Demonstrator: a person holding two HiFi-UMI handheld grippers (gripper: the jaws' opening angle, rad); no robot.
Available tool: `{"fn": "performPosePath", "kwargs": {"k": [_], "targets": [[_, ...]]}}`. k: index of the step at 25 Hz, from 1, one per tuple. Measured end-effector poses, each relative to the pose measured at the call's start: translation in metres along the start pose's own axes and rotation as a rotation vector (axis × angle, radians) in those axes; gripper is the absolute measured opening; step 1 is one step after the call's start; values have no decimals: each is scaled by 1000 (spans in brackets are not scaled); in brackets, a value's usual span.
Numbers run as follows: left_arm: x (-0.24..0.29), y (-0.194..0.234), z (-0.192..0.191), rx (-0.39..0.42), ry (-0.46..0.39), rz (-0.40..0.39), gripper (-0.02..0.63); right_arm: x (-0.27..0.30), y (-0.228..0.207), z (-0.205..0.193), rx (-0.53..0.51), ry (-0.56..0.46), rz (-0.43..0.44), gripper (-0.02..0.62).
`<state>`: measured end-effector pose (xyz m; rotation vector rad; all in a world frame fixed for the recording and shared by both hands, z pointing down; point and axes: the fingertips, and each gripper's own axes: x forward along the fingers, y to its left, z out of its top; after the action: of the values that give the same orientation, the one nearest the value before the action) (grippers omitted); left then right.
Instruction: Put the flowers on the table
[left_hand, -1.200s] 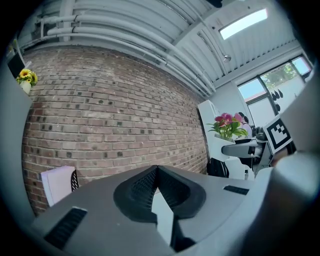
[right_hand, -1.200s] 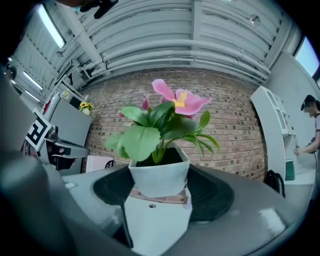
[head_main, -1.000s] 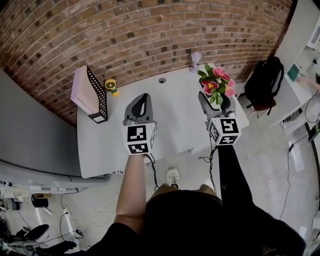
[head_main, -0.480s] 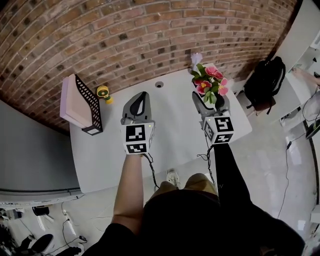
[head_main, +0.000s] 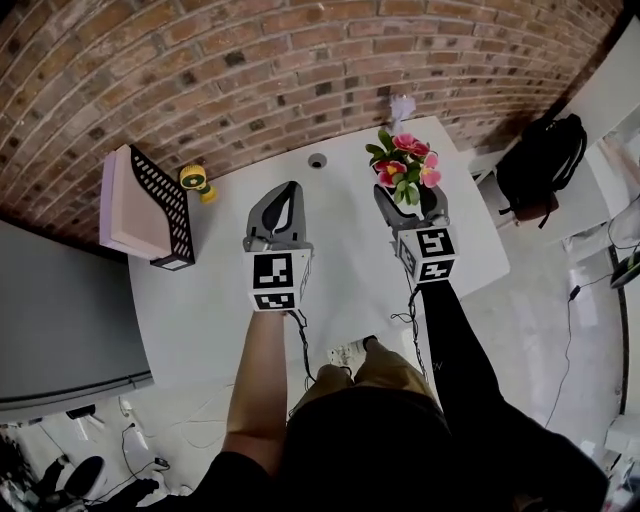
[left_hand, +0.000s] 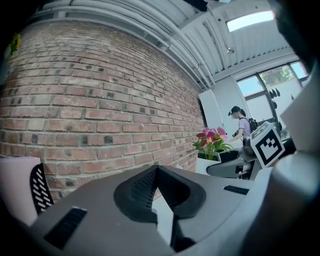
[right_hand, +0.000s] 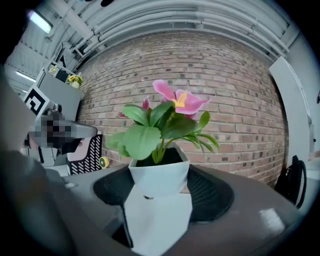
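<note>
A white pot of pink flowers with green leaves (head_main: 405, 168) is held in my right gripper (head_main: 412, 205), whose jaws are shut on the pot's sides. In the right gripper view the pot (right_hand: 159, 175) sits upright between the jaws of the right gripper (right_hand: 159, 184), with the flowers (right_hand: 170, 112) above it. It hangs over the far right part of the white table (head_main: 340, 250); I cannot tell whether it touches the top. My left gripper (head_main: 287, 190) is over the table's middle, shut and empty. The left gripper view shows its jaws (left_hand: 156, 169) closed and the flowers (left_hand: 212, 140) to the right.
A black perforated file holder with a pink box (head_main: 150, 205) stands at the table's left end, a small yellow object (head_main: 195, 180) beside it. A cable hole (head_main: 317, 160) and a pale lavender object (head_main: 402, 105) lie near the brick wall (head_main: 250, 60). A black backpack (head_main: 545, 160) sits right of the table.
My right gripper has carried the pot leftward, further in over the table from its right edge. The left gripper stays shut over the table's middle. The head view has shifted.
</note>
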<state>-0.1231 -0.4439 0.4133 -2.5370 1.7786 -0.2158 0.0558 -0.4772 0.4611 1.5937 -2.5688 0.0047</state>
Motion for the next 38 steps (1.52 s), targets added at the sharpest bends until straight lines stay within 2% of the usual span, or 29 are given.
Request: {"fn": "performPosePath", "kwargs": {"k": [6, 18, 29, 38], "targets": [[25, 11, -21, -11, 38, 26, 6, 54, 9, -38, 1, 61, 77, 333], [61, 35, -80, -35, 147, 60, 6, 131, -4, -139, 26, 227, 106, 333], [63, 50, -111, -62, 209, 91, 6, 163, 3, -200, 42, 335, 143, 333], [60, 48, -126, -75, 239, 90, 6, 166, 7, -230, 66, 401, 157, 333]]}}
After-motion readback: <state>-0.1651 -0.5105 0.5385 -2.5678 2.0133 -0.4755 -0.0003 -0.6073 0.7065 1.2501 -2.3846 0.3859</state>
